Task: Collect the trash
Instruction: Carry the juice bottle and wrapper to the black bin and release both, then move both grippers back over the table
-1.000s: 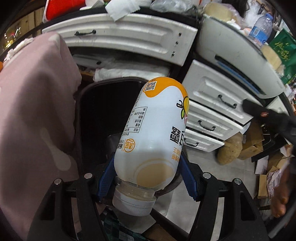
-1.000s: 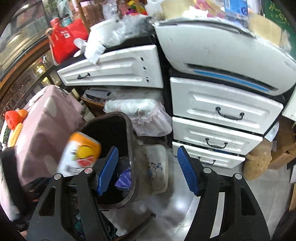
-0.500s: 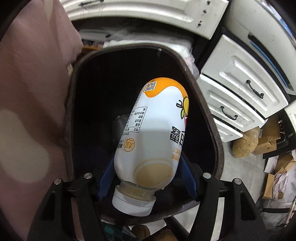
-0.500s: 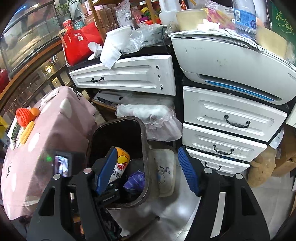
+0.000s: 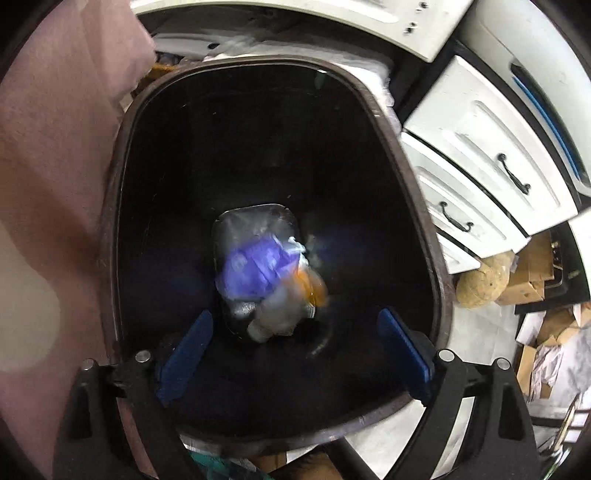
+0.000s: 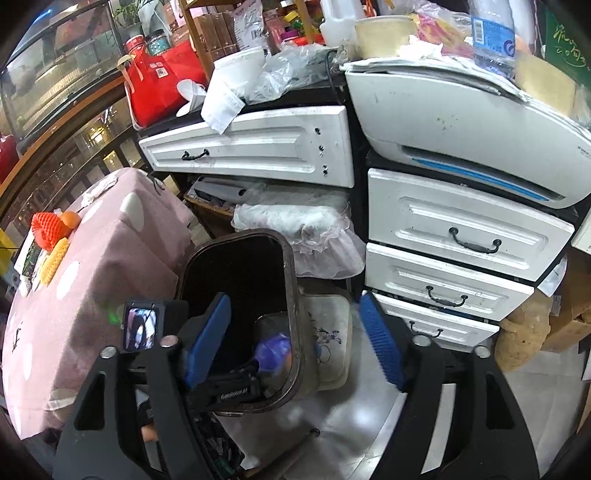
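Dropping step: left gripper (image 5: 295, 347) over bin (image 5: 413, 173), jaws opening w/ nothing between, bottle (image 5: 291, 299) blurred at bin bottom beside purple wrapper (image 5: 255, 269); right gripper (image 6: 295, 339) opening, empty; next, fetch more trash.

Hardly any writing legible
A red bag (image 6: 164, 83) bears a white QR-code sticker; a water bottle (image 6: 493, 33) has a blue label with a barcode; a green package (image 6: 567, 48) carries pale brush script; all too small to read
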{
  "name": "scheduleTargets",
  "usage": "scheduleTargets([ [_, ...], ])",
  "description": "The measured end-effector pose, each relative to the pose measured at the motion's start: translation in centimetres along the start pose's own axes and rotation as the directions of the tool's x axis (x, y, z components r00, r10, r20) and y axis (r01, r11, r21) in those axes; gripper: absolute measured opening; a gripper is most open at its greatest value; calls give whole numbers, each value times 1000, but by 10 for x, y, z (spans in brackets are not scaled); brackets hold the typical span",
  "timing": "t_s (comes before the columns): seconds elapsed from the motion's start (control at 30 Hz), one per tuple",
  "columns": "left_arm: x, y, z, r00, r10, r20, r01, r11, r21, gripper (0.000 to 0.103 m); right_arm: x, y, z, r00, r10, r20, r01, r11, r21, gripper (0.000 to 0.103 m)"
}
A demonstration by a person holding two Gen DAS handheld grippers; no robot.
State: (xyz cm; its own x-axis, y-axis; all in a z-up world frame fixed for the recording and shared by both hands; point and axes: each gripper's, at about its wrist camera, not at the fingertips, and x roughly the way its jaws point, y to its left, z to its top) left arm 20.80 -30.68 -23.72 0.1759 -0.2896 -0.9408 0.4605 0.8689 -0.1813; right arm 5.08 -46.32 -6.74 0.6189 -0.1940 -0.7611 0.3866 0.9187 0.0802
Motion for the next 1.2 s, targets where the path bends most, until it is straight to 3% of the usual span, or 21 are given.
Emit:
scheduleTargets([
  [0.1,-12,-6,-5,1000,-7,17,7,1000,25,89,-2,-2,2,1000,-8,11,8,1000,6,80],
  [0.27,-54,-17,-16,994,-21,111,12,997,82,89,-8,-1,8,1000,-3,23,3,1000,8,84],
  [0.37,-87,-18,-25,983,-67,171,52,995,89,89,-13,3,12,999,12,34,-12,1000,4,85],
  [0.5,-132,-19,-34,961,-131,244,104,987,121,92,-18,12,17,999,31,41,-30,999,-13,85],
  [0.63,-176,-18,-45,925,-161,344,108,980,168,95,-23,28,22,996,81,40,-80,996,-38,85],
  [0.8,-211,1,-54,896,-131,424,69,985,159,97,-26,62,23,989,141,36,-137,985,-108,85],
  [1.07,-249,60,-66,876,-31,481,-1,998,66,97,-24,126,17,966,257,-6,-251,939,-235,85],
  [1.2,-268,94,-73,858,38,512,-49,999,7,97,-19,163,12,952,303,-46,-302,905,-299,85],
])
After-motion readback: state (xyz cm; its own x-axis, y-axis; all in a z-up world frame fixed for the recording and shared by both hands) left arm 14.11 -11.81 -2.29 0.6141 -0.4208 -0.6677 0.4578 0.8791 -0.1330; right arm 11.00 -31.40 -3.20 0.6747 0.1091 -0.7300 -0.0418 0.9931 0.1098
